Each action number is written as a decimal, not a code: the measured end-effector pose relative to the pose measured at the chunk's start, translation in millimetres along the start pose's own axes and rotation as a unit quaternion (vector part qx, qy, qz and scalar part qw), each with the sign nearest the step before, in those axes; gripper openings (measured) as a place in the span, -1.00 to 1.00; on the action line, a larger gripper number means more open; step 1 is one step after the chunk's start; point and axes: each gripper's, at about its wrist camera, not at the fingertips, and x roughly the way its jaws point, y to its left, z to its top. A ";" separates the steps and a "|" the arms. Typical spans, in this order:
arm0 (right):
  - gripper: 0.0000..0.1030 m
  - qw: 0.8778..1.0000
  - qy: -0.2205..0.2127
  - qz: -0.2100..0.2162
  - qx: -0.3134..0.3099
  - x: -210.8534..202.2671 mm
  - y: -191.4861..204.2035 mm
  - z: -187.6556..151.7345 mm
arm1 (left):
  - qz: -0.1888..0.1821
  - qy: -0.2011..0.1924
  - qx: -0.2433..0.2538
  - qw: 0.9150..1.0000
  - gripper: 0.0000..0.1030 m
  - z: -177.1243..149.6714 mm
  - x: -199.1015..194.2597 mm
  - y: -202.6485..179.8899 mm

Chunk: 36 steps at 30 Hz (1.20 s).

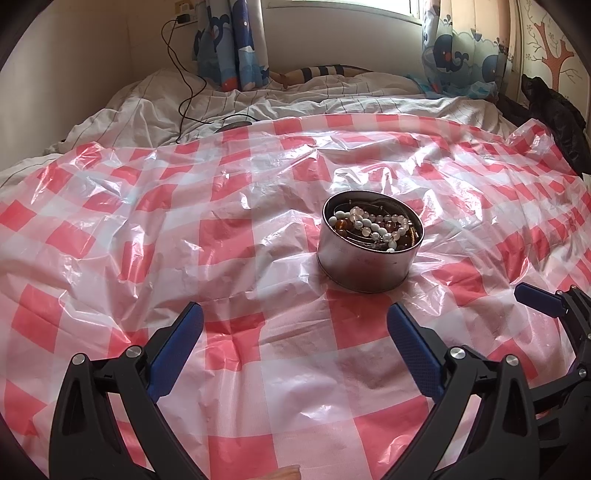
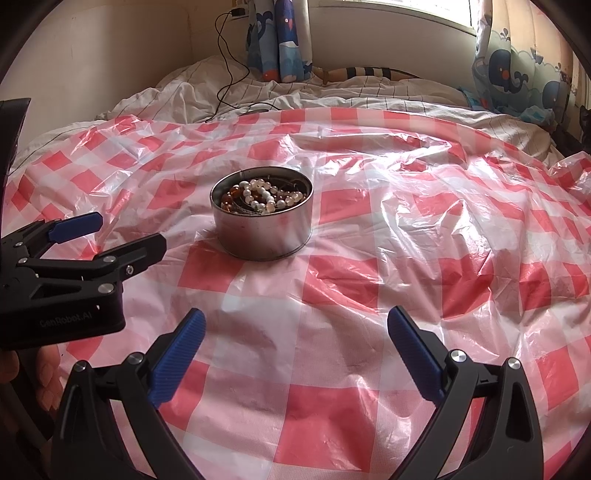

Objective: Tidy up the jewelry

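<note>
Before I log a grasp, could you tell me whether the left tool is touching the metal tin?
Apart. In the right wrist view, checkered plastic sheet shows between the open left tool and the metal tin.

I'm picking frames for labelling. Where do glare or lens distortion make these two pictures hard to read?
Left wrist view: window light glares off the crinkled plastic sheet around the tin; beads stay sharp. Right wrist view: the same sheen right of the tin; the window is blown out. Both: fisheye bending and dark corners.
</note>
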 end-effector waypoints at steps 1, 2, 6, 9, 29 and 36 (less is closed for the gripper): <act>0.84 1.000 0.000 0.000 0.000 0.1 -0.4 0.0 | 0.000 0.000 0.000 1.000 0.86 0.1 0.1 0.0; 0.84 1.000 0.000 0.000 -0.001 0.3 -0.4 -0.4 | 0.001 0.001 -0.001 1.000 0.86 0.0 0.6 0.5; 0.85 1.000 0.003 0.000 -0.002 1.7 -0.8 -2.0 | 0.006 0.008 -0.004 1.000 0.86 -0.5 3.9 2.5; 0.85 1.000 0.006 -0.001 -0.003 3.5 -0.7 -3.5 | 0.005 0.015 -0.009 1.000 0.86 0.0 6.7 4.7; 0.86 1.000 0.018 0.001 0.001 6.8 0.7 -3.7 | -0.009 0.044 -0.030 0.999 0.86 -3.2 17.2 6.9; 0.86 1.000 0.017 -0.001 0.008 7.0 -2.1 -3.4 | -0.007 0.044 -0.030 0.999 0.86 -3.2 17.6 6.8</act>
